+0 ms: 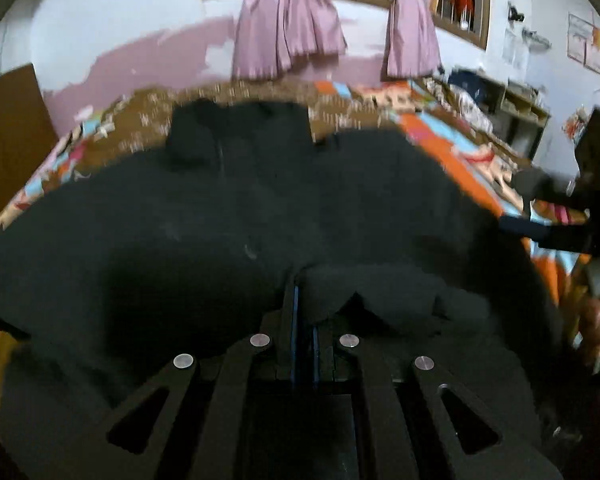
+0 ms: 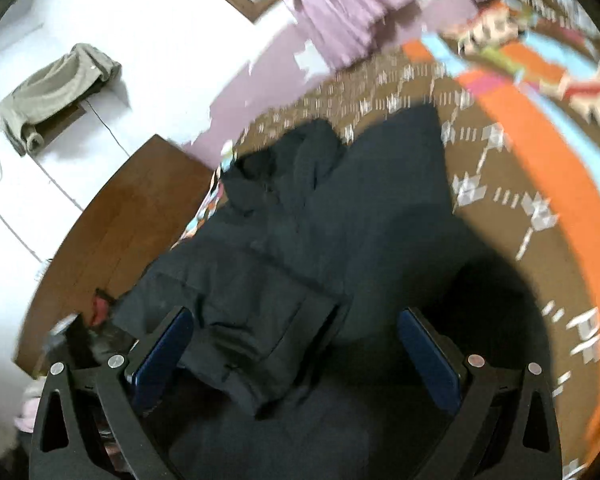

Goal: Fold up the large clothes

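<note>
A large black hooded garment lies spread over a bed with a patterned cover. Its hood points toward the far wall. My left gripper is shut on a fold of the black garment near its front edge. In the right wrist view the same black garment lies on the bed, with a sleeve folded across it. My right gripper stands open just above that sleeve, with nothing pinched between its blue pads. The right gripper also shows at the right edge of the left wrist view.
The brown patterned bed cover has orange and blue borders. A wooden board stands at the bed's left end. Pink curtains hang by the window on the far wall. Shelves stand at the right. A grey cloth hangs on the white wall.
</note>
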`<state>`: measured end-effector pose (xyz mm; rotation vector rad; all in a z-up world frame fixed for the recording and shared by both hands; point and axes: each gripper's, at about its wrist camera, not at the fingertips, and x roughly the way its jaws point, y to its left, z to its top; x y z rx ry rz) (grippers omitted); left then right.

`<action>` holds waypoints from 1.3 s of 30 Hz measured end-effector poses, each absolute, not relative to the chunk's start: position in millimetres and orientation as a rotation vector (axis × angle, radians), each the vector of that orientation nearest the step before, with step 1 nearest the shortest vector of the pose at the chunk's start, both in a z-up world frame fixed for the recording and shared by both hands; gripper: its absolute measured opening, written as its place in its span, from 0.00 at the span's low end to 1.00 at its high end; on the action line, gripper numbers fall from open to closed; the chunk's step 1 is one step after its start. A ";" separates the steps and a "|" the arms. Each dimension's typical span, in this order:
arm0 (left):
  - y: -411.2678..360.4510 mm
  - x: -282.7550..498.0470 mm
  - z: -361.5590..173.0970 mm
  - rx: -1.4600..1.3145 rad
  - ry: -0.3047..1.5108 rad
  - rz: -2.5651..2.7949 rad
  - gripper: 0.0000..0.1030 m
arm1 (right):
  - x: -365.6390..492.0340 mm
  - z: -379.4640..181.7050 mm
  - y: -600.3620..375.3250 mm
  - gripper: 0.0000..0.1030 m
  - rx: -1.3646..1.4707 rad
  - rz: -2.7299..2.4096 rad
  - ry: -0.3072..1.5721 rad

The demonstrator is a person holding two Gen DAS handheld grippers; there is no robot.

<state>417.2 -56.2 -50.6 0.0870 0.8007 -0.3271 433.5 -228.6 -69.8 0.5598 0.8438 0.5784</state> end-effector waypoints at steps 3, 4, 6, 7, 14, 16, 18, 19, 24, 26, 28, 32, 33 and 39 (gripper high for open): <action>-44.5 418.0 -61.0 0.029 0.831 -0.345 0.03 | 437.8 -89.3 -218.0 0.98 0.563 0.571 0.943; -40.4 419.5 -63.6 0.004 0.839 -0.352 0.03 | 436.9 -94.0 -211.6 0.93 0.534 0.559 0.965; -30.9 415.1 -52.8 -0.015 0.847 -0.357 0.03 | 435.2 -95.2 -202.4 0.91 0.485 0.557 0.978; -29.3 415.0 -54.8 -0.018 0.851 -0.363 0.03 | 434.0 -94.9 -197.2 0.88 0.482 0.575 0.980; -25.6 406.1 -46.5 -0.012 0.858 -0.381 0.03 | 438.4 -104.7 -172.8 0.52 0.381 0.581 1.003; -24.6 404.9 -47.0 -0.007 0.868 -0.391 0.05 | 440.6 -109.0 -171.9 0.30 0.402 0.606 1.018; -20.8 403.4 -48.3 -0.003 0.874 -0.402 0.07 | 440.8 -111.9 -171.3 0.16 0.433 0.643 1.035; -18.3 402.3 -47.4 -0.013 0.882 -0.404 0.07 | 438.1 -107.9 -168.1 0.14 0.397 0.642 1.023; -6.6 392.1 -42.3 -0.028 0.884 -0.416 0.13 | 421.7 -77.8 -158.9 0.11 0.255 0.617 0.971; -2.2 384.9 -32.9 -0.045 0.846 -0.439 0.22 | 416.9 -57.8 -159.2 0.10 0.196 0.574 0.893; 2.6 374.7 -19.5 -0.055 0.761 -0.446 0.34 | 412.2 -36.3 -167.9 0.09 0.155 0.498 0.781; 12.8 359.2 2.7 -0.026 0.584 -0.330 0.54 | 412.8 -17.2 -198.1 0.09 0.182 0.350 0.655; 16.8 359.3 5.0 -0.038 0.568 -0.312 0.54 | 414.9 -17.7 -203.4 0.09 0.199 0.330 0.642; 34.8 374.3 -0.8 -0.067 0.604 -0.191 0.54 | 439.8 -61.3 -208.0 0.09 0.116 0.279 0.652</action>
